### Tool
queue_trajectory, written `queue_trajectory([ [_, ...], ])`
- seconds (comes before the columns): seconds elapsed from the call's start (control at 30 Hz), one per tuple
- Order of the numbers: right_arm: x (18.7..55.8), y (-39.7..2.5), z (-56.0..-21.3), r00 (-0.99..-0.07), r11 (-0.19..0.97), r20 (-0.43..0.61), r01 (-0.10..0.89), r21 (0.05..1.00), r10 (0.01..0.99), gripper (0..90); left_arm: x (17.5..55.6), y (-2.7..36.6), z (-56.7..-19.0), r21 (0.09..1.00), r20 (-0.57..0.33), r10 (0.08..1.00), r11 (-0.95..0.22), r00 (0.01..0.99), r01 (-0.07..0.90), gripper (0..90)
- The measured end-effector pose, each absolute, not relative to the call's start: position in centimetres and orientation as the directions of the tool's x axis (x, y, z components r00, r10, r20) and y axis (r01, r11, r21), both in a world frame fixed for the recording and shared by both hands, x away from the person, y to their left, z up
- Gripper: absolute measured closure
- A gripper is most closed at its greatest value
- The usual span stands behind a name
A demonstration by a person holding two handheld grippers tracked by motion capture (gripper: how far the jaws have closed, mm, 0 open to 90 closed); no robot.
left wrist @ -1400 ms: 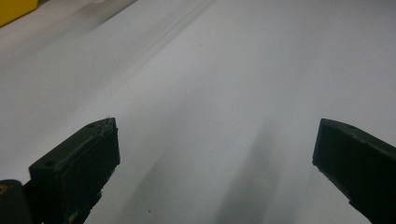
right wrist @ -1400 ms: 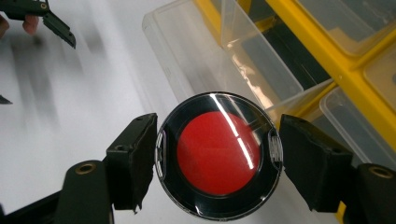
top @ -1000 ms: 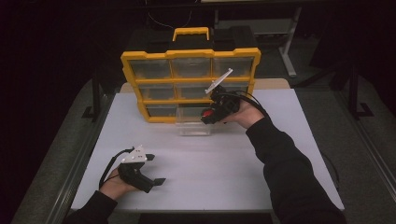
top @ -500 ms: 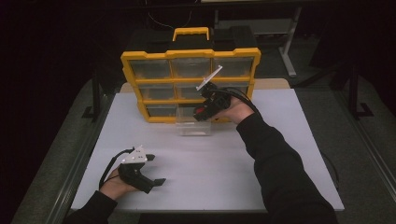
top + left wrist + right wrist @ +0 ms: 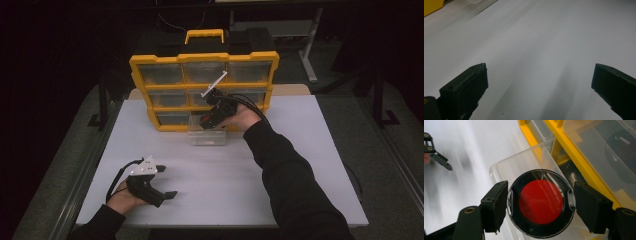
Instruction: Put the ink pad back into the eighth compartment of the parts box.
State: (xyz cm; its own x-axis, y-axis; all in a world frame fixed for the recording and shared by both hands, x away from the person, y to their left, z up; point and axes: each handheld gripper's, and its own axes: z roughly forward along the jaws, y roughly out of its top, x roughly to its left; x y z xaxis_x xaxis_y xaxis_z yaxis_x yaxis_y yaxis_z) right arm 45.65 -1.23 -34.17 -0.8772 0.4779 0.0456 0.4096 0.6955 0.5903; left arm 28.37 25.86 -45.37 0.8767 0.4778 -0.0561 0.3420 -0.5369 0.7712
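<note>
Clear drawer (image 5: 206,136) sits empty; right gripper (image 5: 540,203) pinches red-centred disc (image 5: 540,201).

Lab or workshop-type recording setup, not a home. White work table (image 5: 280,165) in a dark, blacked-out room. Yellow-framed parts organizer (image 5: 202,90) with clear drawers and a yellow carry handle (image 5: 204,35) stands at the table's far edge, typical small-parts storage. Black case or box (image 5: 250,40) behind it. Metal stand legs (image 5: 310,55) on grey floor (image 5: 385,145) at the back, dark frame posts (image 5: 102,100) beside the table. Cables (image 5: 185,20) on floor behind.
</note>
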Motion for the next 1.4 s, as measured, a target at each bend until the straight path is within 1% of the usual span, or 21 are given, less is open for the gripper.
queue_trajectory([
  [0.23, 46.1, -0.9, -34.8, -0.874, 0.699, 0.047, 0.418, 0.581, 0.484, 28.3, 28.4, 25.9, -45.4, 0.773, -0.06, 0.482, -0.532, 0.874, 0.347, 0.0],
  [0.37, 46.2, -1.0, -34.9, -0.869, 0.69, 0.057, 0.429, 0.583, 0.492, 24.4, 28.4, 25.9, -45.4, 0.773, -0.061, 0.481, -0.532, 0.874, 0.347, 0.0],
  [0.57, 45.9, -1.7, -34.4, -0.862, 0.678, 0.063, 0.438, 0.591, 0.502, 22.6, 28.4, 25.9, -45.3, 0.773, -0.059, 0.486, -0.531, 0.872, 0.348, 0.0],
  [0.93, 43.9, -4.6, -34.0, -0.852, 0.644, 0.05, 0.43, 0.633, 0.521, 17.9, 28.4, 26.0, -45.4, 0.771, -0.065, 0.492, -0.528, 0.868, 0.356, 0.0],
  [1.17, 42.3, -7.2, -34.5, -0.836, 0.615, 0.048, 0.44, 0.654, 0.546, 13.3, 28.5, 26.1, -45.5, 0.766, -0.073, 0.496, -0.528, 0.865, 0.367, 0.0],
  [1.4, 41.2, -8.7, -35.3, -0.82, 0.592, 0.053, 0.455, 0.665, 0.57, 11.8, 28.5, 26.1, -45.5, 0.764, -0.072, 0.496, -0.53, 0.865, 0.367, 0.0],
])
